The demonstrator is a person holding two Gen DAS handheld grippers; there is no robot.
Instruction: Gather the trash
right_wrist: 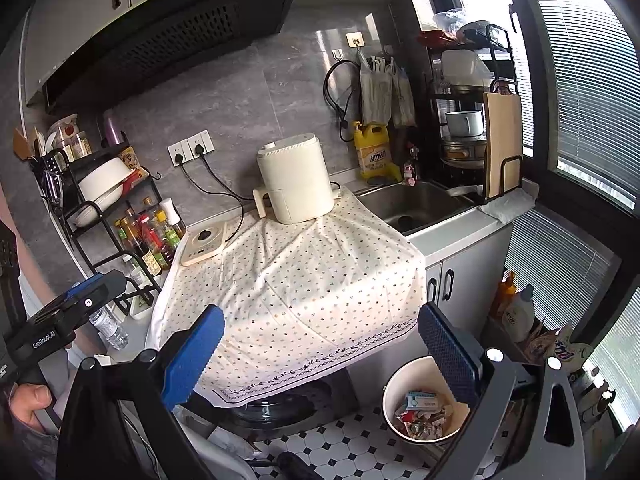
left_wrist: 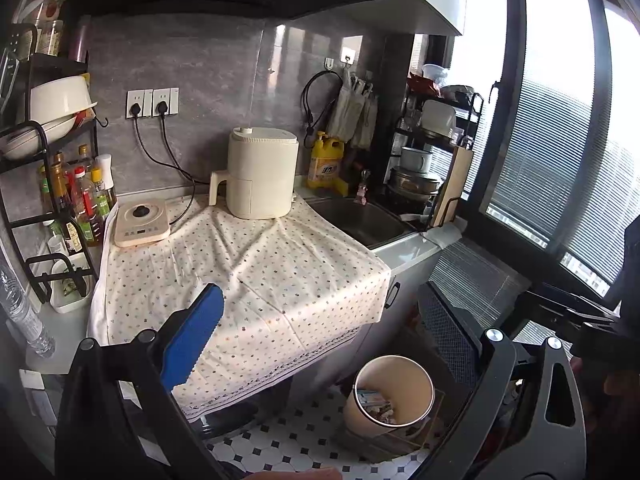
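At the counter's left edge stands a black rack (right_wrist: 100,216) of bowls and sauce bottles. Just in front of it, in the right wrist view, the left tool (right_wrist: 86,294) is held out over the counter's front-left corner, gripped by a hand (right_wrist: 30,404) low at the left edge. Only its side shows there, but its own camera shows its blue pads well apart with nothing between them. A clear plastic bottle (right_wrist: 108,326) lies or leans below this tool at that corner; whether it counts as trash cannot be told.

The middle of the counter is covered by a dotted cloth (right_wrist: 288,280), which carries a flat cooker (right_wrist: 202,244) at its back-left and a cream air fryer (right_wrist: 294,180) at the back. No loose trash is visible on the cloth.

To the right, past the cloth's front-right corner and below the counter edge, a round bin (right_wrist: 424,404) stands on the tiled floor (right_wrist: 340,444), already holding wrappers and a small carton (right_wrist: 424,402). The right tool (right_wrist: 320,360) hovers above the cloth's front edge, jaws wide and empty, its right finger overlapping the bin's rim in view. The bin lies down and right of both tools, nearer the right one. The sink (right_wrist: 416,204) sits at the counter's back-right.

Judging from this, the counter looks done, and any next pick probably turns back to the left corner.
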